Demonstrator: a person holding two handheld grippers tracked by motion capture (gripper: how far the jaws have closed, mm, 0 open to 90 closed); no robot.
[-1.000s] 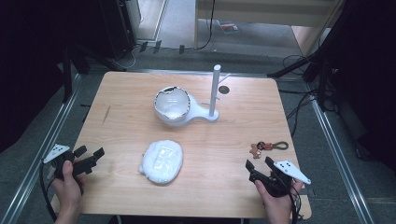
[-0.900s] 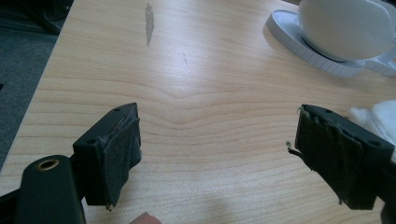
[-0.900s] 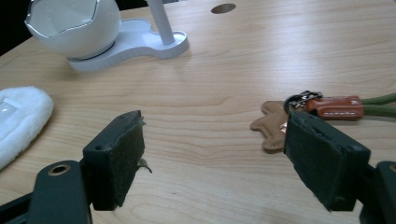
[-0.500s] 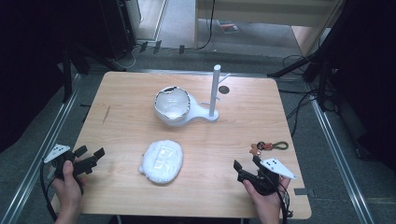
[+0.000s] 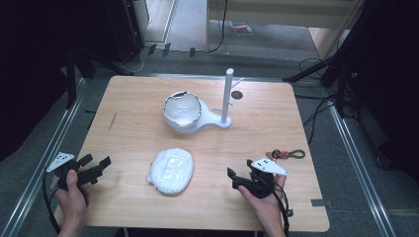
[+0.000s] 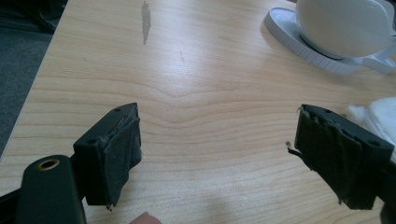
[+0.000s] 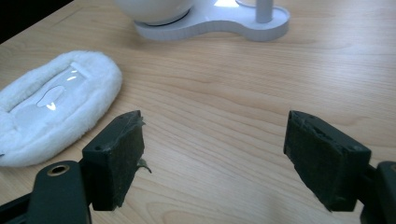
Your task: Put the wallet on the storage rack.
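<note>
Two claws are held low over the near part of the table, and both are released, with nothing between their jaws. The right claw is seen in the high view at the near right, its jaws pointed toward the white fluffy pad, which lies just beside it on bare wood and is touched by neither claw. In the right gripper view the right claw is shown with worn dark pads spread wide, and the white fluffy pad is seen ahead and to the left of them. The pad is oval, with a thick fleecy rim and a smooth, glossy, slightly sunken centre in which light is reflected; it lies flat. The left claw is held at the near left edge, well apart from the pad; in the left gripper view the left claw gapes over bare wood, and a fleecy edge of the white fluffy pad is caught at the far right. Farther back, a white stand with an upright post is set near the middle of the table, and a round white bowl sits on its base. A small brown strap with a ring lies at the right, near the right hand.
</note>
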